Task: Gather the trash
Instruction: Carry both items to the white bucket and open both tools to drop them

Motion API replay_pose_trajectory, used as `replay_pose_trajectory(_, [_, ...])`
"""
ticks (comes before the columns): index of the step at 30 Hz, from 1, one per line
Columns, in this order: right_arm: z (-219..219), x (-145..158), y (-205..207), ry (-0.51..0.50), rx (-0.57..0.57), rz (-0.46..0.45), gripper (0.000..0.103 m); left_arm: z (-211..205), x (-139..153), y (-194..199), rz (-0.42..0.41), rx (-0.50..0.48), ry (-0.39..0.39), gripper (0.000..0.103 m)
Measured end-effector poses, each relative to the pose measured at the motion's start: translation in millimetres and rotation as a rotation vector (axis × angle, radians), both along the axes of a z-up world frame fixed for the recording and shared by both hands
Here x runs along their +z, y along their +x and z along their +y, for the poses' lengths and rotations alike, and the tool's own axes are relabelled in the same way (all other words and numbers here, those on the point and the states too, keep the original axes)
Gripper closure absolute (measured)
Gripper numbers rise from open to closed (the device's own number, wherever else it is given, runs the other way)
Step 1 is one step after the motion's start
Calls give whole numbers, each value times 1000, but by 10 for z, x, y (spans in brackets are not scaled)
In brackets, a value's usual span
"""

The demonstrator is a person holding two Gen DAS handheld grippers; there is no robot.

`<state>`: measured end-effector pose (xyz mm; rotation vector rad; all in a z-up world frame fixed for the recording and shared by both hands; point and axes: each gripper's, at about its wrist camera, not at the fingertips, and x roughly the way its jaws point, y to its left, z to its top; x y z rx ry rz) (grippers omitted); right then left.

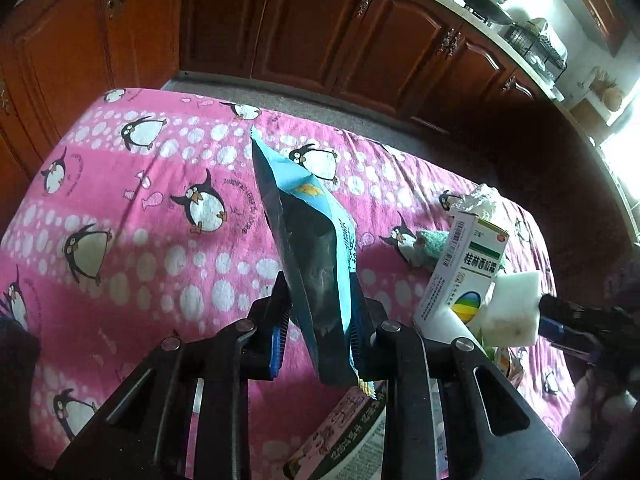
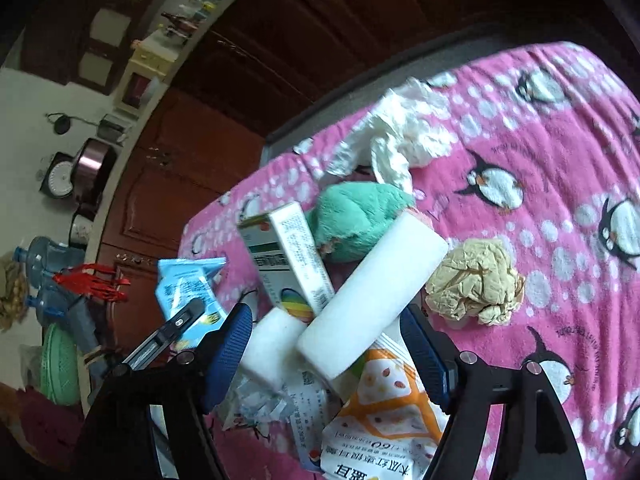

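Note:
My left gripper (image 1: 320,320) is shut on a light blue snack bag (image 1: 304,240), which stands up from the jaws above the pink penguin cloth (image 1: 140,200). The bag (image 2: 188,292) also shows in the right wrist view. My right gripper (image 2: 326,348) is open over a trash pile. A long white foam block (image 2: 372,292) lies slanted between its blue pads (image 2: 228,360), and I see no pad pressing on it. The pile also holds a medicine box (image 2: 288,256), a second white block (image 2: 272,344) and an orange-and-white snack bag (image 2: 384,412).
A green plush item (image 2: 360,216), crumpled white wrap (image 2: 404,128) and a beige paper ball (image 2: 476,280) lie on the cloth near the pile. Dark wooden cabinets (image 1: 320,28) stand beyond the table's far edge. A green basket (image 2: 60,368) sits on the floor.

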<state>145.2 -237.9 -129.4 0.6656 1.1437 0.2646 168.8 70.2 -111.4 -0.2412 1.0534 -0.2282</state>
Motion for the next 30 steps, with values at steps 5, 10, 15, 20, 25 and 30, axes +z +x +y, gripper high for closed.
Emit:
replay_pose_trajectory(5, [9,-24,-95,-8,29,-25,62,29,155,-109,-20,-6,-18,80])
replay_pose_trajectory(10, [-66,260,-333,-8,84,-126,65,-69,435,-259,-70,-35,-20,80])
replay_pose_trajectory(15, [-291,496,-624,-1,96,-194,65,-414,719,-426,-118,-114,-23,80])
replay_pose_trajectory(20, [-857,610,-950,-19,6,-227,65,-1094,898,-579,-135,-250,-27,80])
replay_pose_trajectory(25, [-1678,663,-1340,-73,-155,-224,65,-1954,926,-730,-118,-417,-52,79])
replay_pose_trajectory(30, [-2476,591,-1668,-149,-313,-171,65,-2910,845,-816,-73,-561,-100,79])
